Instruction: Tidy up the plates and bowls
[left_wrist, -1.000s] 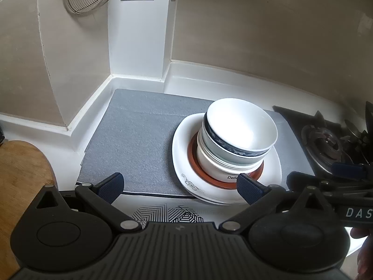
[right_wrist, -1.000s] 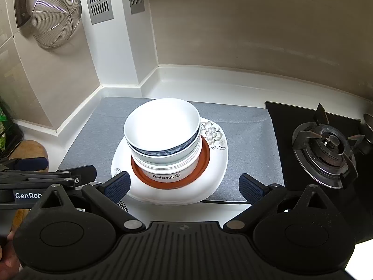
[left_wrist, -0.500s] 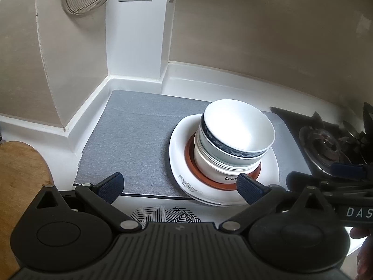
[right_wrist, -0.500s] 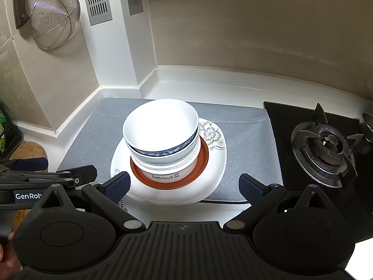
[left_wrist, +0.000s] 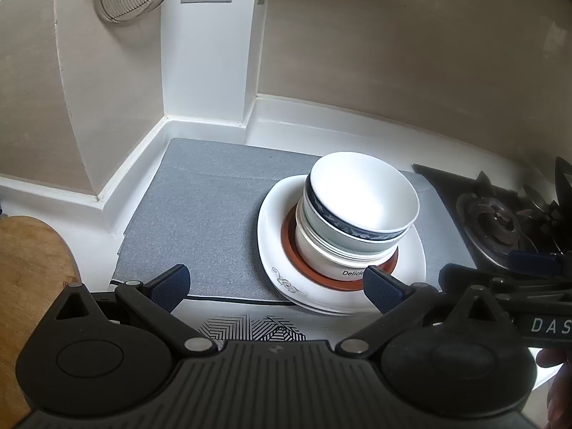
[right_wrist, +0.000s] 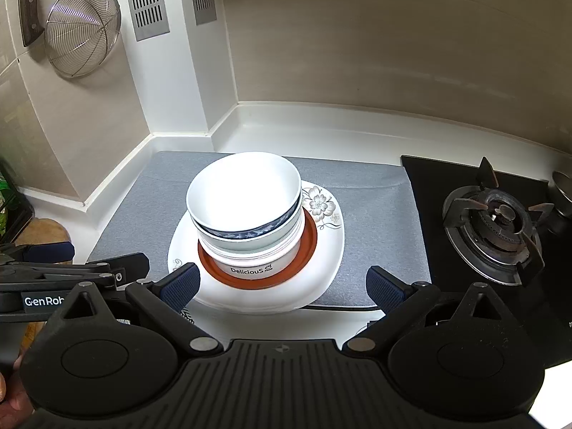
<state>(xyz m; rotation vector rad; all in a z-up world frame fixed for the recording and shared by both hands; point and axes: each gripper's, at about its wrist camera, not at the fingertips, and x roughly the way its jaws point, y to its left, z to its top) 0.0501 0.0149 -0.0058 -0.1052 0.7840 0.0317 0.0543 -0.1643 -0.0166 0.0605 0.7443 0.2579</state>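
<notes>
Holding both grippers spread wide and empty above the near edge of the counter, I am facing a stack of dishes. My left gripper (left_wrist: 275, 287) is hanging with its fingers released, the right-hand blue pad (left_wrist: 380, 289) showing in front of the rim of the white plate (left_wrist: 271, 228). My right gripper (right_wrist: 282, 284) is likewise hanging unclenched, its two pads flanking the near rim of that plate (right_wrist: 323, 261). Nested bowls (right_wrist: 246, 214) are sitting on a red-rimmed dish (right_wrist: 307, 246), which is lying on the flowered white plate; the plate is resting on a grey mat (right_wrist: 371, 211). A gas burner (right_wrist: 495, 228) is standing to the right of the mat, and a wire strainer (right_wrist: 82, 32) is hanging on the wall to the left.
</notes>
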